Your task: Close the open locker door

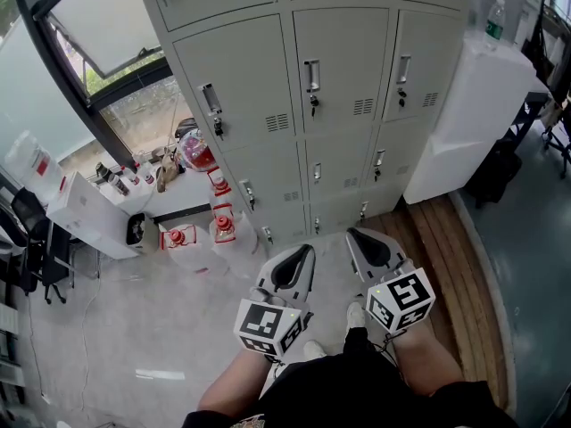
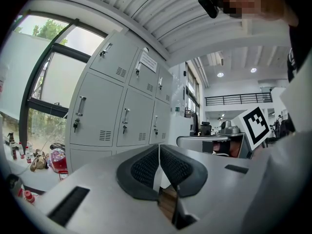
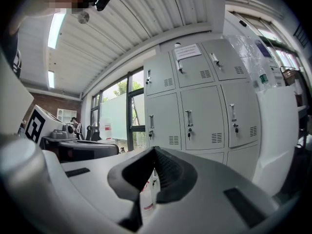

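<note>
A bank of grey lockers [image 1: 339,69] fills the top of the head view. Every door in view sits flush with its frame, each with a handle and a key. My left gripper [image 1: 309,249] and right gripper [image 1: 351,234] hover side by side over the floor, a short way in front of the bottom locker row and touching nothing. Both point level at the lockers. The left gripper [image 2: 159,148] has its black pads pressed together with nothing between them. The right gripper [image 3: 153,151] is likewise shut and empty. The lockers [image 2: 126,116] [image 3: 202,116] stand ahead in both gripper views.
A white cabinet [image 1: 473,123] with a bottle [image 1: 495,20] on top stands against the lockers' right end. Red-capped jugs [image 1: 223,228] and a white box [image 1: 89,217] sit on the floor at the left, below a window. A wooden strip [image 1: 446,239] runs along the right.
</note>
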`<state>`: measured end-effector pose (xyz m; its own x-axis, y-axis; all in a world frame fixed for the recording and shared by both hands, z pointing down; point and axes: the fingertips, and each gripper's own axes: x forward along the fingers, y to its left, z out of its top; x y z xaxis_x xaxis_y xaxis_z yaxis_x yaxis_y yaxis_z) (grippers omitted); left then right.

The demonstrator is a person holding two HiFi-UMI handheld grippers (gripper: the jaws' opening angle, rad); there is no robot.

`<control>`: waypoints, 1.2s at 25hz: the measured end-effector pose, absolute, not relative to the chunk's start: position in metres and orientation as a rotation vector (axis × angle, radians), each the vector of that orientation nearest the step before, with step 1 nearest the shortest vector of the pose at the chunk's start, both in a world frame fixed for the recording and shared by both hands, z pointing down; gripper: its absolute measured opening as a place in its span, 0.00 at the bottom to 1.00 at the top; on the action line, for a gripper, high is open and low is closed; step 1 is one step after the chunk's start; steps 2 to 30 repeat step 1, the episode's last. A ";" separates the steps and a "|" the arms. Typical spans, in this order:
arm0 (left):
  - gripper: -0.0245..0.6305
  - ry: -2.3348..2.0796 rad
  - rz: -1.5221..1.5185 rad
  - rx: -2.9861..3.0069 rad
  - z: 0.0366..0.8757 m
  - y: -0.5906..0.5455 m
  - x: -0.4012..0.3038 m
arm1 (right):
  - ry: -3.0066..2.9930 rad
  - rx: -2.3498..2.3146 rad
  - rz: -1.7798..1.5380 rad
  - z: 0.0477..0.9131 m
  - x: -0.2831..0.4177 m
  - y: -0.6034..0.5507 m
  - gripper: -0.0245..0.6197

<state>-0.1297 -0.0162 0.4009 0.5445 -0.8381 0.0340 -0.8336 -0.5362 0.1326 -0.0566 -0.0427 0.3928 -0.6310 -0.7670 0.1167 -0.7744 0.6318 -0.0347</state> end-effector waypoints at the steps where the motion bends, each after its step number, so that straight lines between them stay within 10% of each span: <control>1: 0.07 -1.438 -0.051 2.641 0.401 -0.015 -0.129 | -2.756 1.304 0.125 0.393 -0.056 -0.042 0.12; 30: 0.07 -1.438 -0.051 2.641 0.401 -0.015 -0.129 | -2.756 1.304 0.125 0.393 -0.056 -0.042 0.12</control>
